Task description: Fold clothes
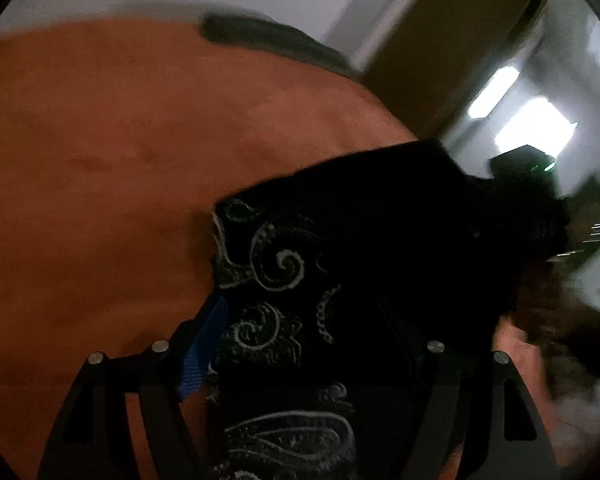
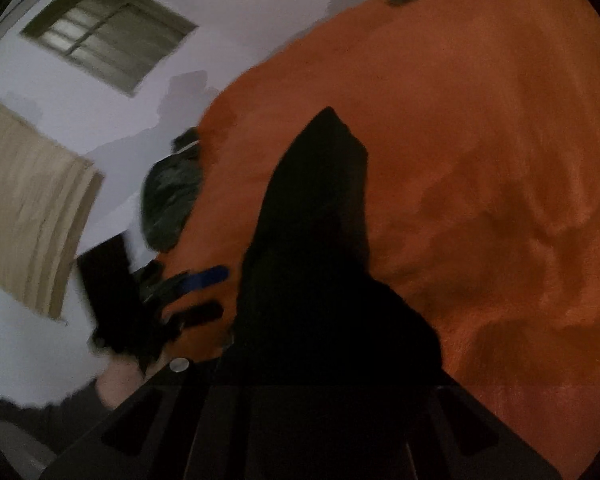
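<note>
A black garment with a white paisley print [image 1: 284,264] lies over an orange bedspread [image 1: 100,180]. It hangs across the space between the fingers of my left gripper [image 1: 300,312]. That gripper's blue pad [image 1: 204,344] stands just left of the cloth's edge, and cloth covers the other finger. In the right wrist view the left gripper [image 2: 220,292] shows its two fingers apart, with bedspread visible between them. My right gripper [image 2: 300,352] is shut on the black garment [image 2: 320,220], which rises to a point in front of it and hides the fingertips.
A dark grey-green heap of clothes [image 2: 172,200] sits at the edge of the bedspread [image 2: 480,160], and another dark item [image 1: 260,36] lies at the far edge. Behind are a white wall, a window [image 2: 108,32] and a brown door [image 1: 440,40]. A person's hand [image 2: 116,380] holds the left gripper.
</note>
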Tool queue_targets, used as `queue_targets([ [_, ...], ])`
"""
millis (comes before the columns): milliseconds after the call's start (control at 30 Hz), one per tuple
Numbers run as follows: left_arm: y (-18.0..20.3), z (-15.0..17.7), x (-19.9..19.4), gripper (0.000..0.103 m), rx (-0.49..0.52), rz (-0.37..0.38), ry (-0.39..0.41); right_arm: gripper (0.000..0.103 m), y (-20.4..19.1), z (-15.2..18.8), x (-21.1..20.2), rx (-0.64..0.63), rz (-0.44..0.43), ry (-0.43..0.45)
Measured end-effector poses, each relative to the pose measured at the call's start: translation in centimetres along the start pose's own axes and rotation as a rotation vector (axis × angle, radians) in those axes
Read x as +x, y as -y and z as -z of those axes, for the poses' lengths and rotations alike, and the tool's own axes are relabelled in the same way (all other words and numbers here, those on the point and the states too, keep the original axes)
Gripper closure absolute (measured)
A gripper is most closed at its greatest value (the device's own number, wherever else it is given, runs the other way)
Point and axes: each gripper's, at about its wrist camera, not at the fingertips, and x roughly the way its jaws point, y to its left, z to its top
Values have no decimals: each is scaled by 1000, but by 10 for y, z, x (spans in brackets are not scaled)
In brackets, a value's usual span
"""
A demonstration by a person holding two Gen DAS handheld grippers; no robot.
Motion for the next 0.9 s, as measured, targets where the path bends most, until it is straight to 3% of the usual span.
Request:
queue_targets([
  [67,-21,-5,-3,24,-34,147,-2,99,-4,3,-8,-32,-38,4],
  [100,-33,-8,0,24,-67,180,-14,99,-6,4,-12,-48,-58,7],
  [167,-53,-13,14,24,-132,198,-55,98,-8,8,-19,-70,-108,13],
  [267,-75,-18,37,24,-164,203,-109,99,-9,11,-24,-90,-158,16],
  [333,-79,-18,49,24,-160,248,-144,99,-13,10,-26,-106,-188,17],
  [467,-76,-23,63,24,-140,468,-212,98,-22,13,-31,-145,-257,12],
  [567,-81,-27,86,24,-205,628,-295,98,-27,17,-36,-164,-305,3],
  [700,-83,-29,102,24,-239,752,-309,98,-27,16,-35,-147,-351,8],
  [833,-90,-32,104,26,-239,798,-226,98,-9,17,-39,-106,-355,15],
  [900,-89,-30,98,43,-216,819,-181,98,-3,18,-39,-91,-356,17],
])
